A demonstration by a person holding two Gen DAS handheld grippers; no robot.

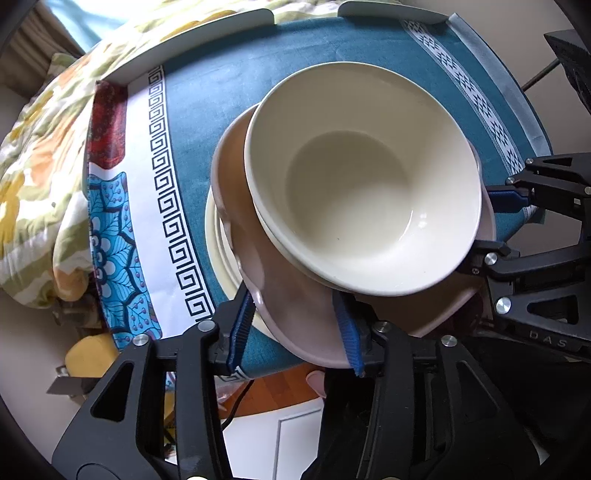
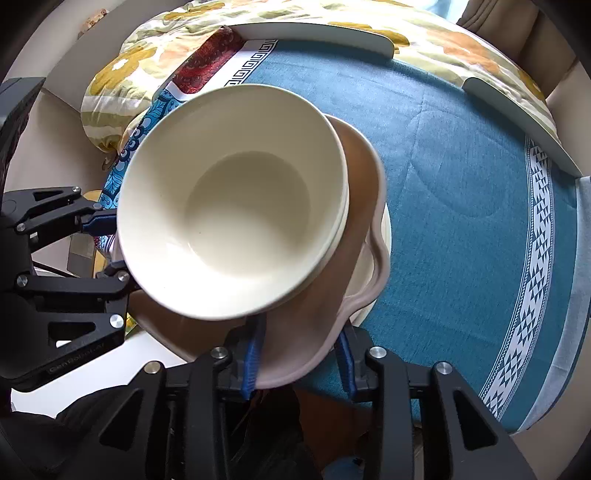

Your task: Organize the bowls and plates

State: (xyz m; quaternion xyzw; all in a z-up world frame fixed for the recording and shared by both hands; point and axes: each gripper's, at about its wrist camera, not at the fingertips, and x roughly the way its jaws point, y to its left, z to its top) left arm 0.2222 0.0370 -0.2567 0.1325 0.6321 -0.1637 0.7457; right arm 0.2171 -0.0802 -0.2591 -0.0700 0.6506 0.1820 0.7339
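A cream bowl [image 1: 364,195] [image 2: 232,203], nested on another cream bowl, sits on a pink scalloped plate [image 1: 288,306] [image 2: 325,317]. A cream plate [image 1: 218,240] [image 2: 373,280] lies under it on the blue tablecloth [image 1: 207,122] [image 2: 461,206]. My left gripper [image 1: 295,325] straddles the pink plate's near rim, blue pads on either side, not closed on it. My right gripper [image 2: 299,362] stands the same way at the opposite rim. Each gripper shows in the other's view [image 1: 524,229] [image 2: 74,251].
A floral quilt [image 1: 40,155] [image 2: 369,22] lies beyond the table. White raised edge pieces [image 1: 192,40] [image 2: 314,33] border the table's far side. A patterned cloth strip [image 1: 110,229] hangs at the table's end. Wooden floor [image 1: 273,391] shows below.
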